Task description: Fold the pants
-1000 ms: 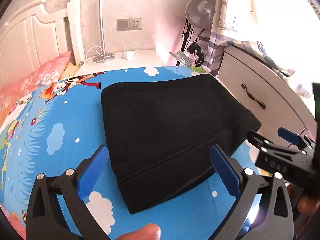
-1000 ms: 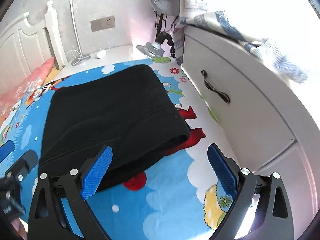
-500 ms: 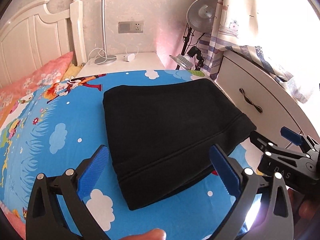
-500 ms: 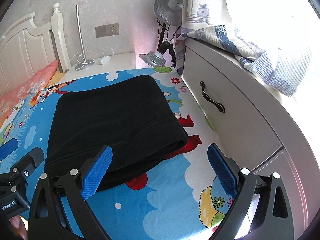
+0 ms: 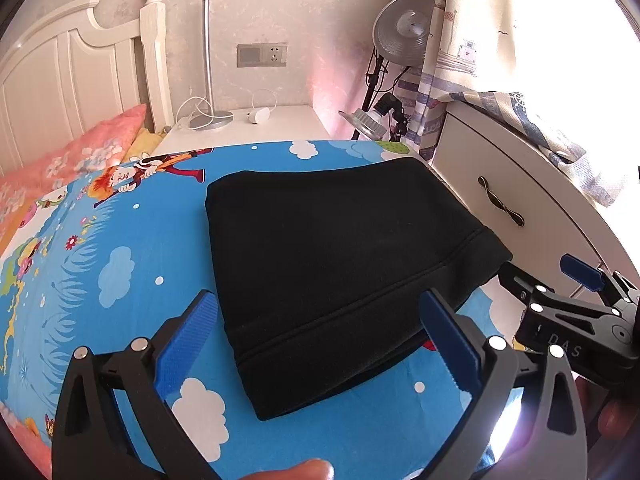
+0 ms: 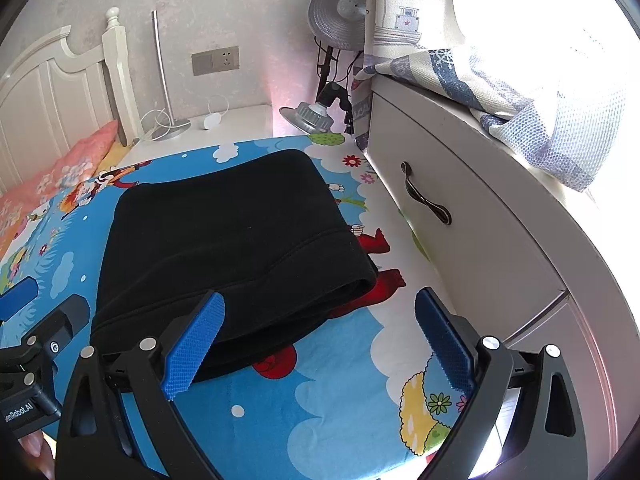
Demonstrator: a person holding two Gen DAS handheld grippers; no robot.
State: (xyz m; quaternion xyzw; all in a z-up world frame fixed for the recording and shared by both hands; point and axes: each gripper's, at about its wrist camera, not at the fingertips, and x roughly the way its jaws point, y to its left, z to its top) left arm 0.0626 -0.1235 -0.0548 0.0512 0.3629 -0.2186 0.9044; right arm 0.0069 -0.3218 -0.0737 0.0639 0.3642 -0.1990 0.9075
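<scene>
The black pants point(image 5: 332, 264) lie folded into a thick rectangle on the blue cartoon bedsheet point(image 5: 120, 280), the waistband seam facing me. My left gripper point(image 5: 320, 340) hovers open above the near edge of the pants point(image 6: 232, 240), holding nothing. To the right, my right gripper point(image 6: 316, 344) is open too, held over the sheet beside the pants' near right corner. Each gripper shows in the other's view: the right gripper point(image 5: 576, 300) at the right edge, the left gripper point(image 6: 32, 320) at the lower left.
A white drawer cabinet point(image 6: 460, 220) with a dark handle stands close along the bed's right side, a patterned cloth point(image 6: 520, 92) draped on top. A bedside table point(image 5: 248, 128) with a lamp base and cables, a headboard point(image 5: 72, 92), a pink pillow point(image 5: 60, 164) and a studio lamp point(image 5: 404, 36) lie beyond.
Both grippers have drawn back and risen slightly from the pants; the pants look smaller and more of the wall shows. The pants have not moved.
</scene>
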